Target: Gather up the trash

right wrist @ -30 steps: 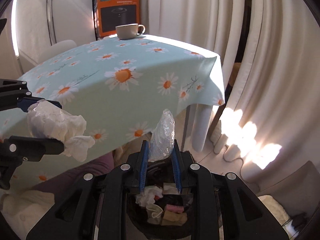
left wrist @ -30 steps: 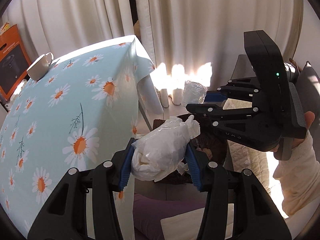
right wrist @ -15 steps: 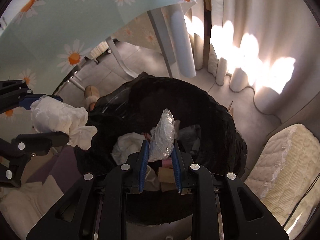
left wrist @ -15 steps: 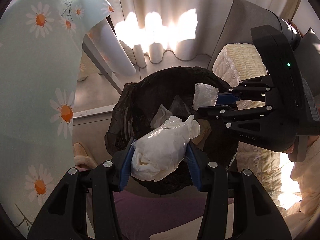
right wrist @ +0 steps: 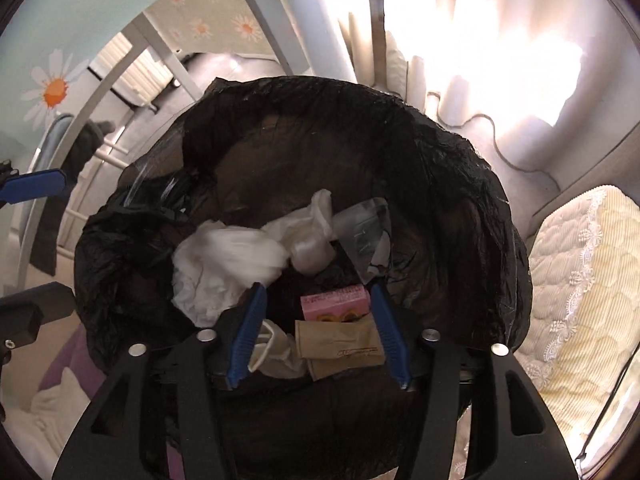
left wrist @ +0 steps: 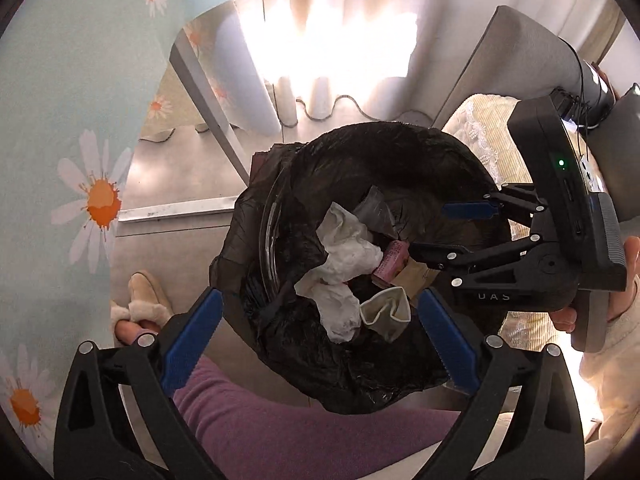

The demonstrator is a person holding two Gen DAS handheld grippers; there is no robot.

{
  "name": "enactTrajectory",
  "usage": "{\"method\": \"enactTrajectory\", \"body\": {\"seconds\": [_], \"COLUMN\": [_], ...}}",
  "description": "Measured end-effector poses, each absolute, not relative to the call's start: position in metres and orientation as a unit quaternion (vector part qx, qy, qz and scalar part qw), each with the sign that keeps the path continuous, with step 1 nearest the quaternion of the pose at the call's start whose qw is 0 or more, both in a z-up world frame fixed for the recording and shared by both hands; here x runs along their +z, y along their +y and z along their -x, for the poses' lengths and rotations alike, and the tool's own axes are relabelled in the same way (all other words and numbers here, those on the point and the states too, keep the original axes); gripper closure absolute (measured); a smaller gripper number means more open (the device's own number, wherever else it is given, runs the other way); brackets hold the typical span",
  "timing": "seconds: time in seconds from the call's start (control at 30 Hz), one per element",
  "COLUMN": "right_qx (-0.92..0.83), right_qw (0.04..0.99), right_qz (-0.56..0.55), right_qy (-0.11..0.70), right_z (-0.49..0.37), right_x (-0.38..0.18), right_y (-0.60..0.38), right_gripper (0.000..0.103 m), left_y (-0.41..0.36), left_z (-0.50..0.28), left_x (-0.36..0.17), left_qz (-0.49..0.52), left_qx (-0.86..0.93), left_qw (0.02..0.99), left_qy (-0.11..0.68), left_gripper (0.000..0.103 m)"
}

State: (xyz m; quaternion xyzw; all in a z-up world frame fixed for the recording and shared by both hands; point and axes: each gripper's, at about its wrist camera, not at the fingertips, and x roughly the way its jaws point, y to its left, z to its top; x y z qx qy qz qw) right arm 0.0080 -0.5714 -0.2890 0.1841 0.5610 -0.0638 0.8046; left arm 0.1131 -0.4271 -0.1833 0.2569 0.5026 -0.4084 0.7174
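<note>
Left wrist view: both grippers' fingers opening, empty, over the bin (left wrist: 400,152) beside the daisy tablecloth (left wrist: 80,120).

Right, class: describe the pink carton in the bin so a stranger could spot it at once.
Find the black-lined bin on the floor beside the daisy tablecloth. Among its rubbish, mostly white tissue, lies the pink carton above a tan packet: the only pink, box-shaped thing there.

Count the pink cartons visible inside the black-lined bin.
1. The pink carton lies in the bin, between crumpled white tissue and a tan sleeve. More may be buried underneath.
</note>
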Motion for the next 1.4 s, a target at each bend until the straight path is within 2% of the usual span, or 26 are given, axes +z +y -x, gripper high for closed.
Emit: {"method": "enactTrajectory", "body": {"seconds": [0.1, 0.3, 0.5, 0.7, 0.77, 0.9, 1.03, 1.17, 1.4], "right_qx": [-0.071, -0.086, -0.084, -0.053, -0.034, 0.020, 0.049, 0.081, 0.239], "right_qw": [0.818, 0.846, 0.883, 0.932, 0.947, 0.963, 0.971, 0.981, 0.962], "right_qz": [-0.169, -0.177, -0.194, -0.163, -0.146, -0.132, -0.129, -0.091, -0.012], "right_qy": [0.545, 0.495, 0.420, 0.319, 0.285, 0.235, 0.194, 0.152, 0.135], "right_z": [-0.005, 0.009, 0.022, 0.017, 0.014, 0.004, -0.013, -0.030, -0.061], "right_x": [-0.272, -0.224, -0.161, -0.075, -0.046, 0.001, 0.032, 0.055, 0.083], "right_y": [-0.573, -0.581, -0.587, -0.564, -0.549, -0.518, -0.482, -0.436, -0.337], "right_gripper": [0.036, 0.017, 0.015, 0.012, 0.009, 0.008, 0.008, 0.008, 0.008], "left_y": [-0.419, -0.408, -0.381, -0.333, -0.315, -0.267, -0.209, -0.148, -0.062], "left_z": [-0.103, -0.084, -0.053, -0.034, -0.032, -0.028, -0.025, -0.027, -0.007], "left_x": [-0.170, -0.132, -0.065, -0.002, 0.014, 0.048, 0.073, 0.086, 0.085], "left_qz": [-0.257, -0.249, -0.248, -0.190, -0.174, -0.132, -0.085, -0.052, -0.043], "left_qx": [-0.410, -0.431, -0.443, -0.441, -0.425, -0.364, -0.271, -0.201, -0.076], "left_qw": [0.727, 0.742, 0.785, 0.826, 0.845, 0.893, 0.942, 0.962, 0.982], "left_qy": [0.487, 0.449, 0.355, 0.295, 0.276, 0.228, 0.179, 0.176, 0.165], "left_gripper": [0.007, 0.007, 0.006, 0.006, 0.006, 0.006, 0.006, 0.006, 0.006]}}
